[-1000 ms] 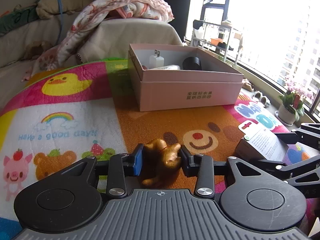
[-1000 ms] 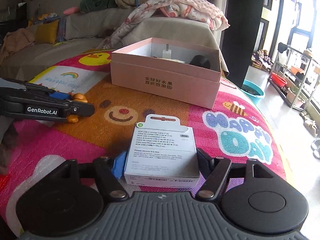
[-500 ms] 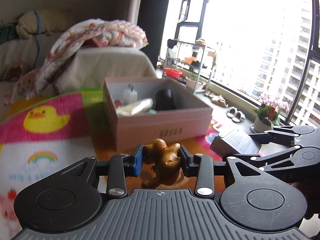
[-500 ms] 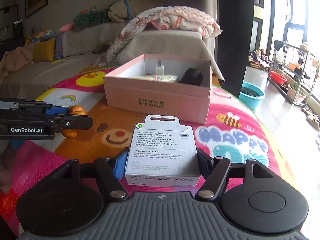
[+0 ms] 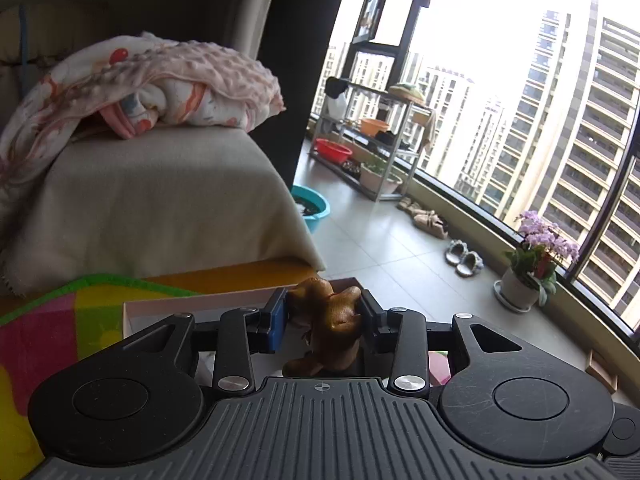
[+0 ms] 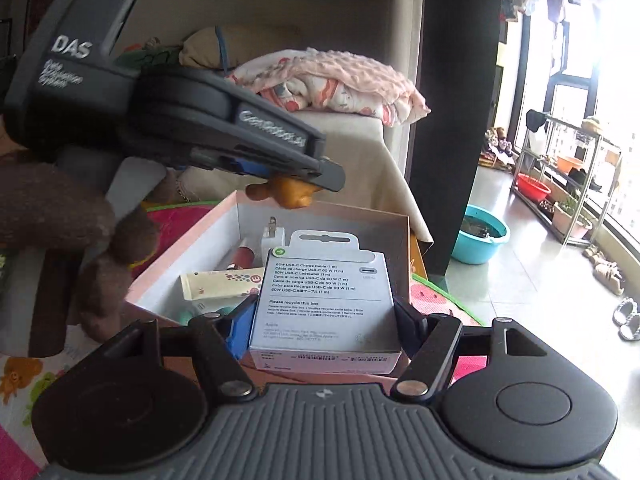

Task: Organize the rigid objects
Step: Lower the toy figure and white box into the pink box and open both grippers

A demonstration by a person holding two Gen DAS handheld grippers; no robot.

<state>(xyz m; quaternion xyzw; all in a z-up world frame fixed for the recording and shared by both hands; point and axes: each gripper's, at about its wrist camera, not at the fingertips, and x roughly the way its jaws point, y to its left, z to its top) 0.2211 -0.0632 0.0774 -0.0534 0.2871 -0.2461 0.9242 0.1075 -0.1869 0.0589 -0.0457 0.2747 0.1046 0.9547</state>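
Observation:
My left gripper [image 5: 323, 322] is shut on a brown animal figurine [image 5: 330, 326] and holds it in the air over the far part of the open pink box [image 5: 192, 304]. In the right wrist view the left gripper [image 6: 292, 180] shows above the pink box [image 6: 188, 252] with the figurine [image 6: 290, 194] hanging under its tips. My right gripper [image 6: 324, 316] is shut on a white USB-C cable box [image 6: 326, 304], held over the pink box's near edge. Inside lie a white charger [image 6: 272, 238], a cream tube [image 6: 220, 284] and a reddish item [image 6: 244, 256].
The pink box stands on a colourful play mat [image 5: 60, 320]. A beige sofa [image 5: 160, 200] with a pink blanket [image 5: 160, 80] is just behind. A teal basin [image 6: 482, 240], shelf rack [image 6: 568, 176], slippers [image 5: 464, 258] and potted flowers [image 5: 528, 272] stand on the floor at the right.
Both grippers have lifted and moved forward to over the pink box, each still holding its object. The left gripper has risen higher and now sits above the box's far side.

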